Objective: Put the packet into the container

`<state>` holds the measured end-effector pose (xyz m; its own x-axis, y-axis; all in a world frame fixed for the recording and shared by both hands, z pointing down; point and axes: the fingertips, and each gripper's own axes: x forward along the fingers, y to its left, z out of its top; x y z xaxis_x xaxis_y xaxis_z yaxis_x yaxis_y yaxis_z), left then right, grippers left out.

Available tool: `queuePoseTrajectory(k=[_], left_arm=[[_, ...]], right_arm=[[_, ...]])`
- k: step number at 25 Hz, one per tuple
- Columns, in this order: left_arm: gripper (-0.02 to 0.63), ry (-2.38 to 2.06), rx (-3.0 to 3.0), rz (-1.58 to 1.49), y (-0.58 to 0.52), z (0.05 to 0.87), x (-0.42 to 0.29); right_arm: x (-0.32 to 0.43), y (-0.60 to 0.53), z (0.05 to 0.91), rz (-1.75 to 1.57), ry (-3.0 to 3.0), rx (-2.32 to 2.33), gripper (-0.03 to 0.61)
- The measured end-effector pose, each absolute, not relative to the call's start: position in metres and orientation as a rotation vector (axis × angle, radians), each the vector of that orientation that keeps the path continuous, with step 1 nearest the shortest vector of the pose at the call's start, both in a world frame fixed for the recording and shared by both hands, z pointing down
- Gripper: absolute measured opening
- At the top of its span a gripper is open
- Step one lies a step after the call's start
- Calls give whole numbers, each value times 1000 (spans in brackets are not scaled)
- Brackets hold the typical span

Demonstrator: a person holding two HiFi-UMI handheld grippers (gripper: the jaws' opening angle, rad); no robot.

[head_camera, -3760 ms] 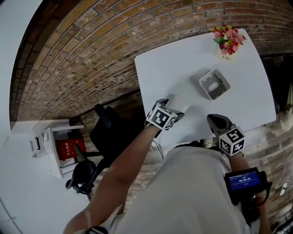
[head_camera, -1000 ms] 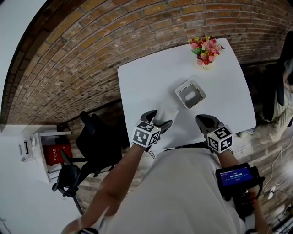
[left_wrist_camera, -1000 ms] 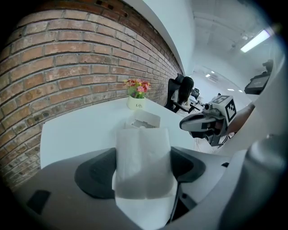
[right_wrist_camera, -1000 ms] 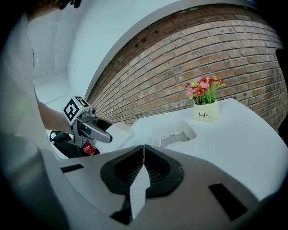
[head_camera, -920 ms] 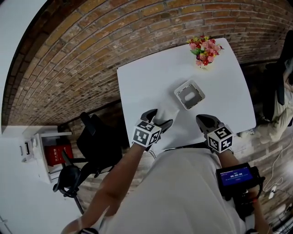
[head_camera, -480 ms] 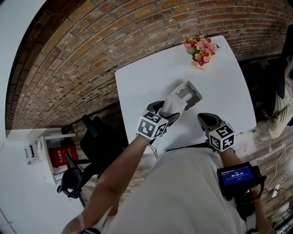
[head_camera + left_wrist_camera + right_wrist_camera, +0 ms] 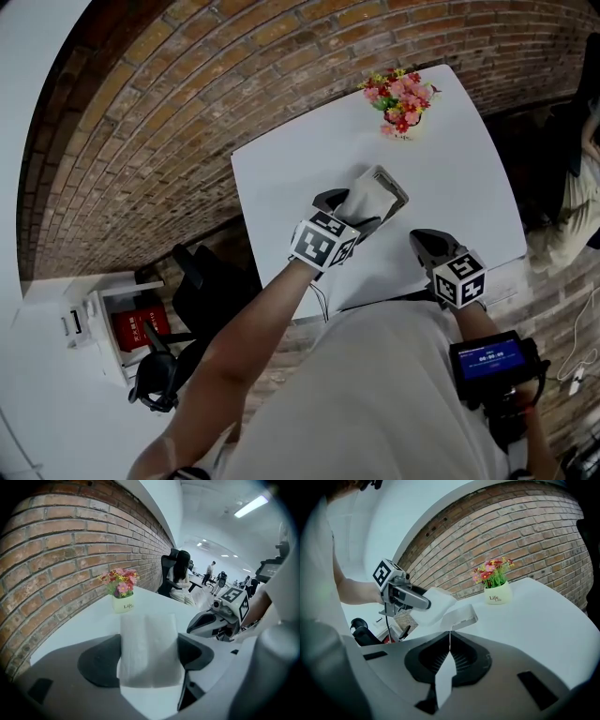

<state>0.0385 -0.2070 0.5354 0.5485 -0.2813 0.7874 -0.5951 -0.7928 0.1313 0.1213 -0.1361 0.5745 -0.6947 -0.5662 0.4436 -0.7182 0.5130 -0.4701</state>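
L gripper (image 7: pixel 354 214) clamped on white packet (image 7: pixel 367 197). Packet off bench (image 7: pixel 450 159), over near side of container (image 7: pixel 396 190); contact w/ container unclear. R gripper (image 7: pixel 424 246) jaws together, empty, by bench front edge.

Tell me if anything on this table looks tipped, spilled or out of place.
Nothing stands out. The flower pot stands upright, the container sits on the table, and the packet is clamped in the left gripper right at the container, not yet inside. No spill shows.
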Motion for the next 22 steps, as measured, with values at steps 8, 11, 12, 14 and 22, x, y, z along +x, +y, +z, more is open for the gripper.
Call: queuePoseTrajectory(k=[8,11,12,14,22], left_arm=[[379,-695,2430,1246,-221,554,52],[379,-685,2428,1311,-223,567,54],[379,-685,2424,1329,-224,572,54],[379,-689,2411,1380,-227,579,54],[379,-620,2365,1555,-231,605,56]], right_arm=[[127,-134,579,984,-2515,1121,11],[128,-132,582,997,-2511,1134,11],[129,-132,583,1002,-2509,1138,11],[131,-130,586,1013,-2506,1146,11],[141,-127,592,1049,-2491,1184,11]])
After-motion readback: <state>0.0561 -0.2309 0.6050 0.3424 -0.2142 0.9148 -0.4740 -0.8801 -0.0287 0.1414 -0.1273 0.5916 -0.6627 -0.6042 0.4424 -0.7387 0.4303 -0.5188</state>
